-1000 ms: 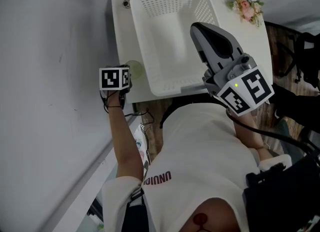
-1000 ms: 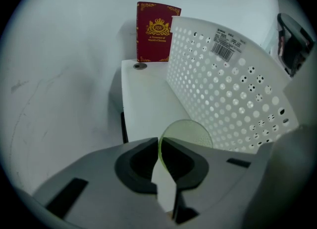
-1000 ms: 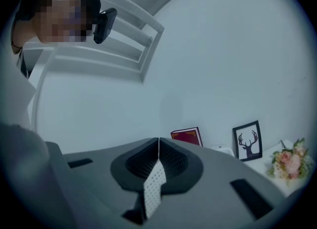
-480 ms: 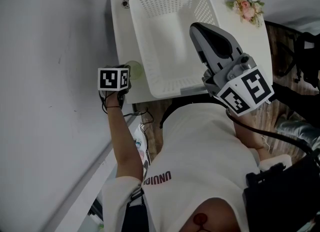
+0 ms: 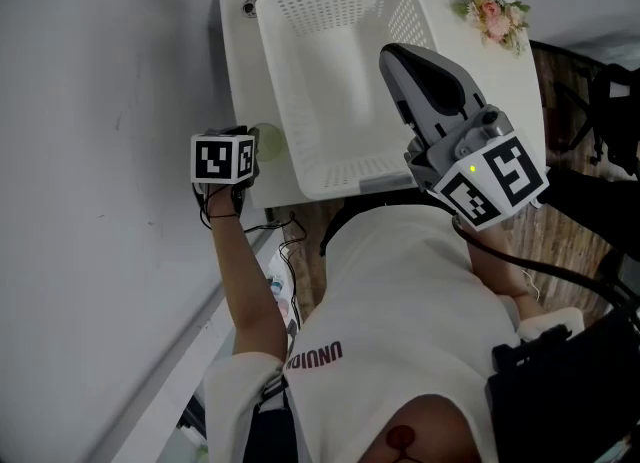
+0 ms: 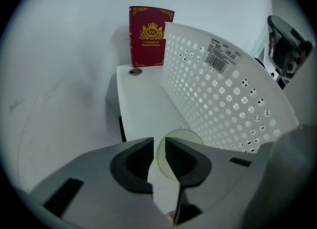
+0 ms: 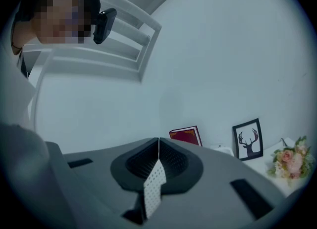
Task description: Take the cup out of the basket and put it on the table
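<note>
**Desk:** Where is the cup [image 6: 183,136]?

**Photographer:** Out of the basket [image 6: 223,99]. The pale green cup stands upright on the white surface [image 6: 143,104], just left of the basket's perforated wall and towards its near end.

**Desk:** And the 2 grippers?

**Photographer:** The left gripper [image 6: 159,144] has its fingers slightly released. They straddle the cup's near wall, 1 finger outside and 1 over the mouth, with a sliver of daylight between wall and outer pad. The right gripper [image 7: 158,141] is at the basket's opposite side, fingers clenched on a strip of perforated wall.

**Desk:** So what step is this?

**Photographer:** By my reading, the let-go. The cup looks set down and only the withdrawal remains.

**Desk:** How should it be done well?

**Photographer:** Part the left fingers a little wider first. Then draw them straight up and away from the basket, so the inner finger clears the rim without hooking it. A cup this light would likely tip at a nudge. The right gripper should hold the basket steady, since its wall leans close over the cup.
</note>
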Motion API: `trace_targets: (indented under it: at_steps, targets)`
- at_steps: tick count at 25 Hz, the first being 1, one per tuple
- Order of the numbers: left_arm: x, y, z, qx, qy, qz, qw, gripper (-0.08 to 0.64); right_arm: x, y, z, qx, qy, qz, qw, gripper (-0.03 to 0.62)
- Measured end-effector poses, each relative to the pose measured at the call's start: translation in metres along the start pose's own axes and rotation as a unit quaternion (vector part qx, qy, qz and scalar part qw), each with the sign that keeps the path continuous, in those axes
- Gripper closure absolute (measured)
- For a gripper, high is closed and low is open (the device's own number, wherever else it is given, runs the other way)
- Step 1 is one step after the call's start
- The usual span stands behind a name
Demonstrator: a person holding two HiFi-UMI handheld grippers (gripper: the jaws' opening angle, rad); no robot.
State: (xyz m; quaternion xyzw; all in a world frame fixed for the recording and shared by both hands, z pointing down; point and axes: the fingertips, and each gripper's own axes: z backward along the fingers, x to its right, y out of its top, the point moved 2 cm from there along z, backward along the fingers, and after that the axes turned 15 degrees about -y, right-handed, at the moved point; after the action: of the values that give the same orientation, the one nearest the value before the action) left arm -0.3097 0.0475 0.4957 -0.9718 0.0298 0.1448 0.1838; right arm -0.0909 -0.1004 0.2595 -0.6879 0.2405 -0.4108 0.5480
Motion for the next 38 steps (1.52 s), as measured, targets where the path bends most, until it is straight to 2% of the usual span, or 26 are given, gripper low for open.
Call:
trace_targets:
  at_steps: [10,18,21,25,32,35,38]
  targets:
    - [0.007,0.013,0.019,0.022,0.010,-0.014,0.9996,0.482,-0.001,0.001,-0.005,-0.003,0.012,-0.002,1.000,0.572]
    - [0.017,0.022,0.038,0.073,0.016,-0.020,0.9970,0.482,-0.005,0.001,-0.004,-0.004,0.025,0.001,1.000,0.572]
    - [0.020,0.030,0.051,0.117,0.026,-0.027,0.9924,0.483,-0.007,0.001,-0.003,-0.003,0.028,0.001,1.000,0.572]
    - [0.025,0.043,0.072,0.191,0.041,-0.031,0.9803,0.513,-0.009,0.002,0.000,-0.002,0.034,0.002,0.999,0.572]
    - [0.040,0.059,0.107,0.292,0.082,-0.067,0.9505,0.547,-0.013,0.001,0.004,-0.003,0.042,0.004,0.999,0.572]
    - [0.049,0.064,0.122,0.330,0.105,-0.089,0.9339,0.548,-0.014,0.000,0.004,-0.004,0.040,0.009,0.999,0.572]
    - [0.059,0.069,0.139,0.369,0.137,-0.122,0.9113,0.548,-0.014,-0.001,0.004,-0.007,0.037,0.011,0.999,0.572]
